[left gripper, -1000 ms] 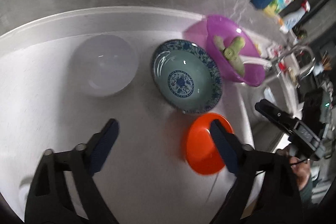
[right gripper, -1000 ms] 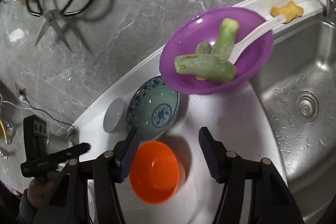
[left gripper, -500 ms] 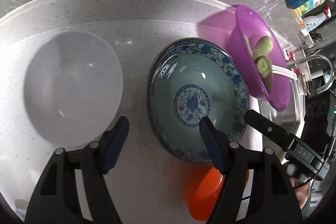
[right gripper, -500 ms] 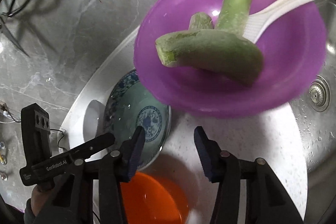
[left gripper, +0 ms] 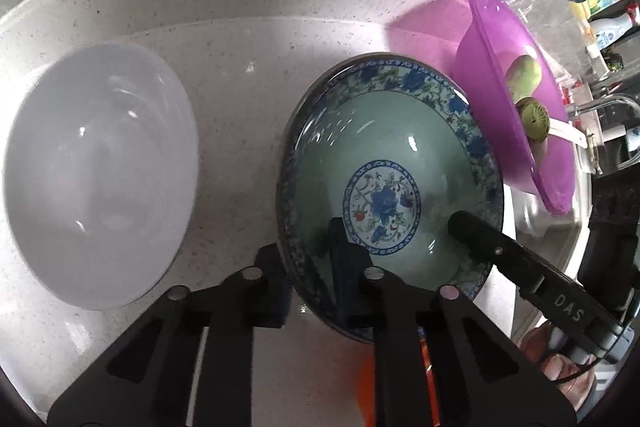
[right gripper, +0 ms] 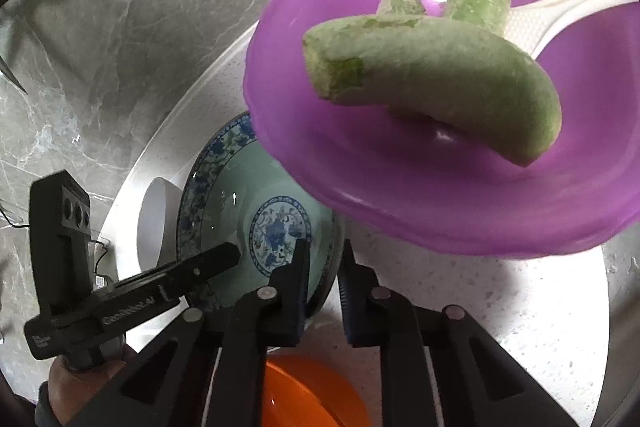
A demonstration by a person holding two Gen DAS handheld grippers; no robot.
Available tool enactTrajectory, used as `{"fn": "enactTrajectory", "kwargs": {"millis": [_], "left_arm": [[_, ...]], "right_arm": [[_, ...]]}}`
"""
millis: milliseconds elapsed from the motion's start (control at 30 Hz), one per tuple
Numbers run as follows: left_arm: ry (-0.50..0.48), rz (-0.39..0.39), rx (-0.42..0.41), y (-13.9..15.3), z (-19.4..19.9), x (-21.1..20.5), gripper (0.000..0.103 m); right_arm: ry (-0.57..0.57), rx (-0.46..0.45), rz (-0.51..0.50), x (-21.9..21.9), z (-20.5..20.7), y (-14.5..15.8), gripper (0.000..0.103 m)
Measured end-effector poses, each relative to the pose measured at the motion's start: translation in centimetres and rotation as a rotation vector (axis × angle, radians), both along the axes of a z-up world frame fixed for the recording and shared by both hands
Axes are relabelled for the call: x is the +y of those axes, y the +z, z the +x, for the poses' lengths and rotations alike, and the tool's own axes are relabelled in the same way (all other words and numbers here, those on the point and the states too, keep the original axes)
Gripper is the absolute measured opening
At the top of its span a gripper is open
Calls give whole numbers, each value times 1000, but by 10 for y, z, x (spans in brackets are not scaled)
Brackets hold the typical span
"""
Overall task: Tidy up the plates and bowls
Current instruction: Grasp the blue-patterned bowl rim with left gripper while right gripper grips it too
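On the white tray (left gripper: 248, 39), both grippers met at the blue-patterned bowl (left gripper: 384, 163).
Left gripper (left gripper: 310, 269) and right gripper (right gripper: 322, 281) were closing, each straddling that bowl's rim, beside the purple bowl (right gripper: 460, 195).

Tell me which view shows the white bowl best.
The left wrist view: the white bowl lies there almost whole, open side up, empty, left of the blue-patterned bowl. The right wrist view shows only a sliver of it behind that patterned bowl's rim.
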State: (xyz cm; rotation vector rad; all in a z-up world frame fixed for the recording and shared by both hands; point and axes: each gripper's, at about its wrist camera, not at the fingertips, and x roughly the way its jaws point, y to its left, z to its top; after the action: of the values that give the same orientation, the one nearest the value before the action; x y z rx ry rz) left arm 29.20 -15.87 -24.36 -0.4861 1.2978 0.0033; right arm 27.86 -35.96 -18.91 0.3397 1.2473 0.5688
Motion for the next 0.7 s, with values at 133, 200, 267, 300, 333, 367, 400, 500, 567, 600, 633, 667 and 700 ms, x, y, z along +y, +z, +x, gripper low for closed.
{"fn": "enactTrajectory", "kwargs": {"millis": [133,200,267,300,333,367,400,500,567,600,633,667,700], "left_arm": [[-17,21,-23,4,1,-1,12],[-24,36,-36,9,2,-3,11],[-26,42,-38,11,1,-2,11],[-24,41,-37,10,0,-1,11],[-23,39,-37,10,0,-1,11],[-20,36,-38,11,-2,0,11],[-20,36,-40,11,-4,-1,11],[-18,35,-51,15,-8,-4,11],[-19,35,-59,20,-11,-4,11],[-18,36,-62,21,-8,-5,11],[-18,37,-66,24,-9,-4,11],[-18,37,-68,26,-10,-4,11],[-17,38,-73,30,-12,-4,11]], "right_arm": [[8,-17,-26,2,0,1,14],[11,-17,-32,4,-1,1,14],[13,-15,-30,4,-2,1,14],[14,-17,-32,5,-2,2,14],[15,-18,-33,6,-2,2,14],[17,-21,-36,6,-3,3,14],[20,-24,-39,7,-4,3,14],[28,-30,-39,16,-3,6,14],[31,-37,-39,16,-4,9,14],[33,-41,-40,16,-5,11,14],[35,-45,-40,16,-6,13,14],[37,-49,-40,16,-7,15,14],[38,-52,-39,17,-7,17,14]]}}
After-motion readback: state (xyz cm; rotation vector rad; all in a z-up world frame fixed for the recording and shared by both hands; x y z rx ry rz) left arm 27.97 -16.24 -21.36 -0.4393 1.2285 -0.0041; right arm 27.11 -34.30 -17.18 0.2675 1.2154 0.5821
